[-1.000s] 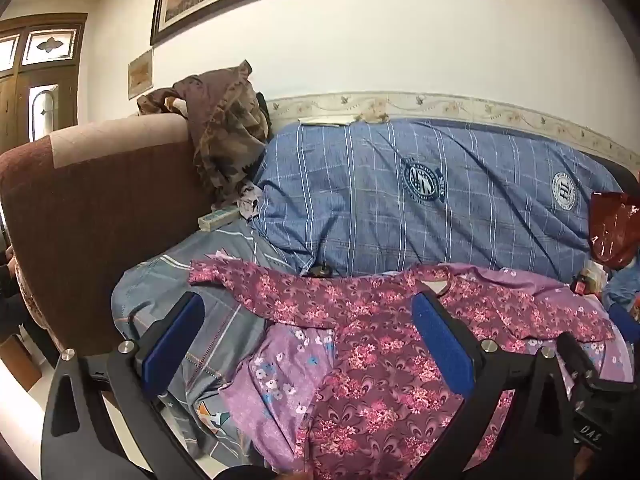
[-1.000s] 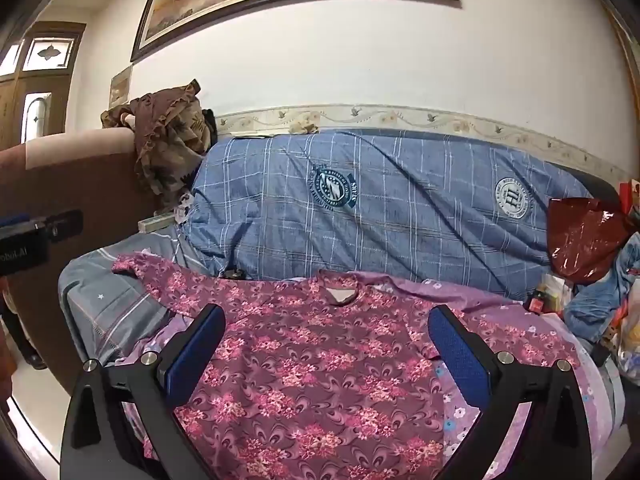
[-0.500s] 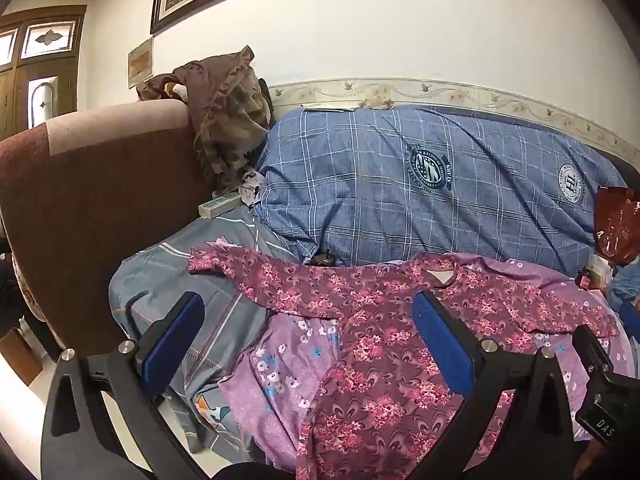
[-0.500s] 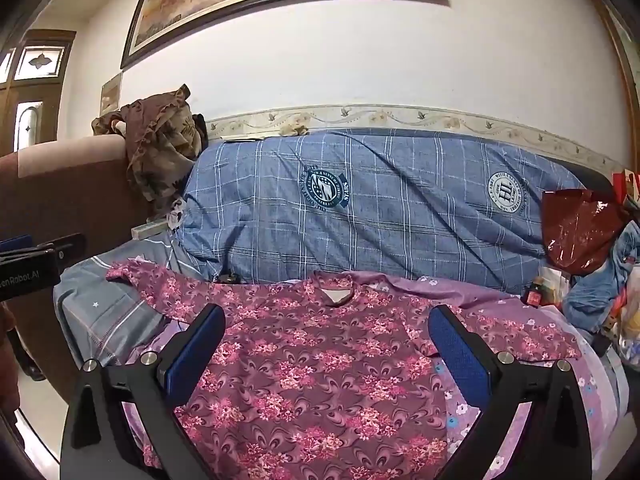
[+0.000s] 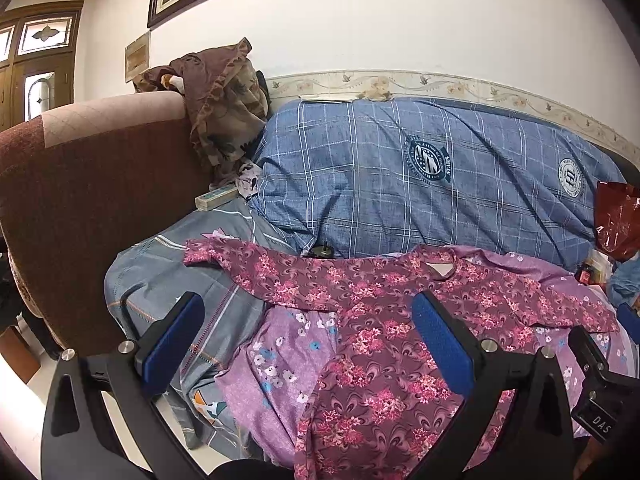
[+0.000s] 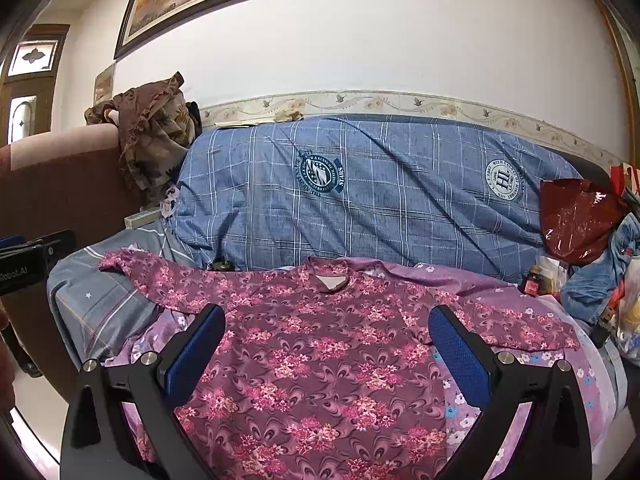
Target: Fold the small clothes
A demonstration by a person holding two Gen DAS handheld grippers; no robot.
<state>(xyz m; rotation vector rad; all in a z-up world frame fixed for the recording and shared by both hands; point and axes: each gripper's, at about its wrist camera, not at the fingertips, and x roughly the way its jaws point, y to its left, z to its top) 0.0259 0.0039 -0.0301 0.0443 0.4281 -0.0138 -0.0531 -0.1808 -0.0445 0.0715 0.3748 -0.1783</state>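
While floral shirt (image 6: 320,344) lies flat (sleeves spread), both grippers gape.

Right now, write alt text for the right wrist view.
A maroon floral long-sleeved top lies spread flat, sleeves out, on a sofa's lilac floral sheet. The open right gripper hovers above it, empty. Behind, a blue checked cover drapes the sofa back.
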